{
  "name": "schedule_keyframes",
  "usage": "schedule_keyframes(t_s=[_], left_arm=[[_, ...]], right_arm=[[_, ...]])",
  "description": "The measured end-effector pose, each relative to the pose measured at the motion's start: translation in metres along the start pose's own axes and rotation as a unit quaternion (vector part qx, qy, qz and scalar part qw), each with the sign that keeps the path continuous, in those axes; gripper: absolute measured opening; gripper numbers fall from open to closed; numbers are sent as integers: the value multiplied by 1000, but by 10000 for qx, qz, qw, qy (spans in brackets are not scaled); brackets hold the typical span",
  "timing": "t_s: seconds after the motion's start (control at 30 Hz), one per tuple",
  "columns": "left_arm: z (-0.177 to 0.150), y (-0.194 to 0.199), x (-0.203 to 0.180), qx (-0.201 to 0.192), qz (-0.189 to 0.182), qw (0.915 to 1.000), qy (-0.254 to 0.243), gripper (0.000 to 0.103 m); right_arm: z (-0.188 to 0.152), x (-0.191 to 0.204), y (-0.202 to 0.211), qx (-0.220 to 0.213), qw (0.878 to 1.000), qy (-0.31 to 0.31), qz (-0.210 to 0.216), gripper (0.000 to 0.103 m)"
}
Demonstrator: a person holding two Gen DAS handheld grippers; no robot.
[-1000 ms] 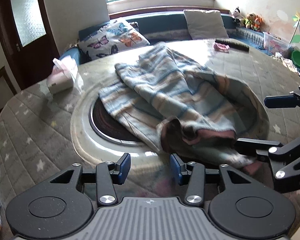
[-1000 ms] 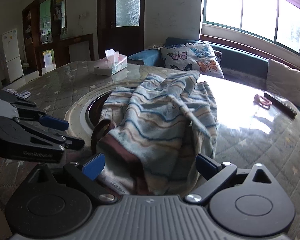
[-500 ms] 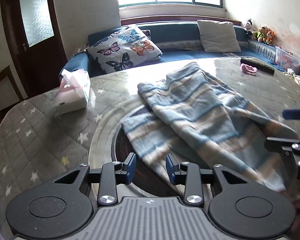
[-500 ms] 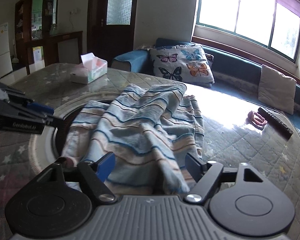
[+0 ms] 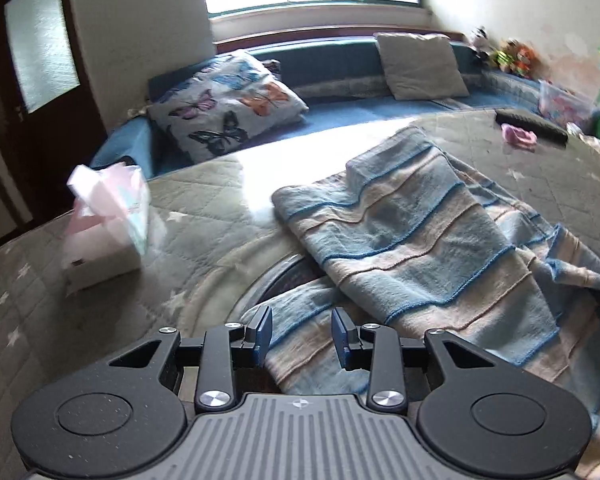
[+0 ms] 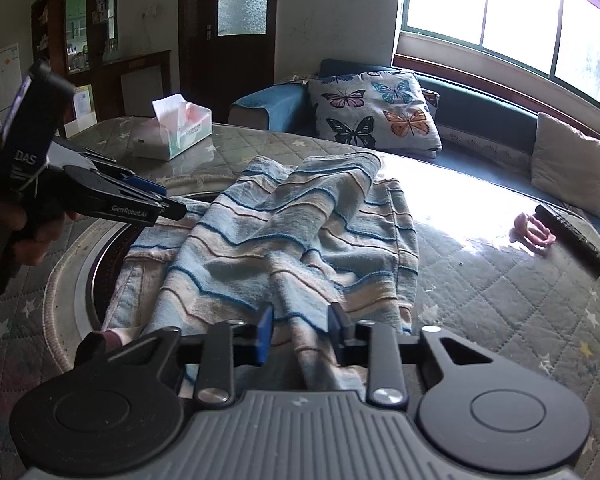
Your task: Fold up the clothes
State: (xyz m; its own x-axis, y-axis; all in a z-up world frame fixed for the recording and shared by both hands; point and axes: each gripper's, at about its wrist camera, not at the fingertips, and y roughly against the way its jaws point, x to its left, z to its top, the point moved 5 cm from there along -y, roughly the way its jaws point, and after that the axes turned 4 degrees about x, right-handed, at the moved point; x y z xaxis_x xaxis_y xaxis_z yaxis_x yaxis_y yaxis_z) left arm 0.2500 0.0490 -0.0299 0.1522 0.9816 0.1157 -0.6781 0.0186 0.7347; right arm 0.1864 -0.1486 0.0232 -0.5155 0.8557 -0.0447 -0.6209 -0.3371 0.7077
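We see a round table [image 6: 500, 288] under a quilted star-print cover, and on it a striped garment [image 6: 284, 236], a tissue box [image 6: 172, 132], a black remote [image 6: 572, 240] beside a small pink item [image 6: 534, 234].

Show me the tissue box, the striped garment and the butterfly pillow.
tissue box [image 6: 172, 132], right wrist view, its side.
striped garment [image 5: 420, 240], left wrist view, top layer.
butterfly pillow [image 6: 374, 110], right wrist view, its front.

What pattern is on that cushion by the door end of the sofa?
Colourful butterflies on a pale grey cushion: pink, teal, orange and black ones. The right wrist view shows it best.
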Motion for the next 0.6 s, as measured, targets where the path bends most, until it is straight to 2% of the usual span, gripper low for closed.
schedule_keyframes(t_s=[0.13,0.27,0.4,0.5,0.6], left_arm=[[2,-18,3,226,-43,9997,-25,36],[4,-22,6,197,-142,9997,-3,34],[3,-20,-1,139,-358,9992,-133,7],[0,-15,-5,98,-302,9993,-211,2],[-4,-5,-3,65,-192,9997,-117,1]], right_arm=[[2,-8,-2,-18,9999,-104,-5,17],[3,-13,-1,-44,9999,-154,-11,16],[3,-18,-1,-74,9997,-247,-56,10],[1,-25,1,-89,9992,-365,-119,6],[-2,-35,9,-182,9982,-527,-235,4]])
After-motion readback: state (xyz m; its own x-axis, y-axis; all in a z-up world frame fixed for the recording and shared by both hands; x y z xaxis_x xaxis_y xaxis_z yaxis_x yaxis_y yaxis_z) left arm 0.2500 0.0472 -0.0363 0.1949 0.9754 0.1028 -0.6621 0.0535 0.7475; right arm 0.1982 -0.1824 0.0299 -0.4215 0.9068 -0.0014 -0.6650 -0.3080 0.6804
